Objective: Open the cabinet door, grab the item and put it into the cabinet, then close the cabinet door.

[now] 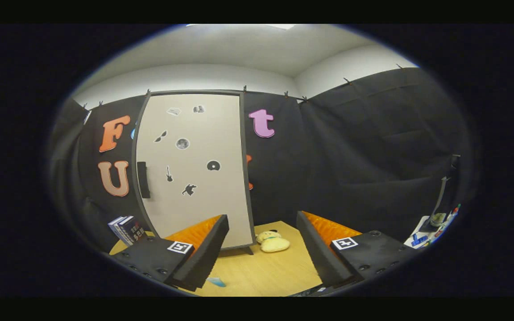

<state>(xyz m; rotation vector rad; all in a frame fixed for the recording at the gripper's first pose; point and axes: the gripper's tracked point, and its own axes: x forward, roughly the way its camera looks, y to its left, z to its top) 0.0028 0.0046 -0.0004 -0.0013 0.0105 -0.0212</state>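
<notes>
Gripper [261,249] open; pale yellow plush toy [273,241] (perhaps a duck) beyond.

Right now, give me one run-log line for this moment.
tongs: open, holding nothing | cabinet door: shut, handle untouched | plush toy: on table, ahead between fingers, beside cabinet | stage: door not yet opened

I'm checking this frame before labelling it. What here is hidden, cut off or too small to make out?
- Tall white cabinet, gripper view: closed door hides the inside; the left finger covers its lower corner.
- Small black stickers on the door: too small to identify.
- Yellow plush toy, beyond the open, empty tongs on the wooden table: details too small to tell.
- Dark books beside the cabinet: partly covered by the left finger.
- Small blue item beside the left finger: partly covered.
</notes>
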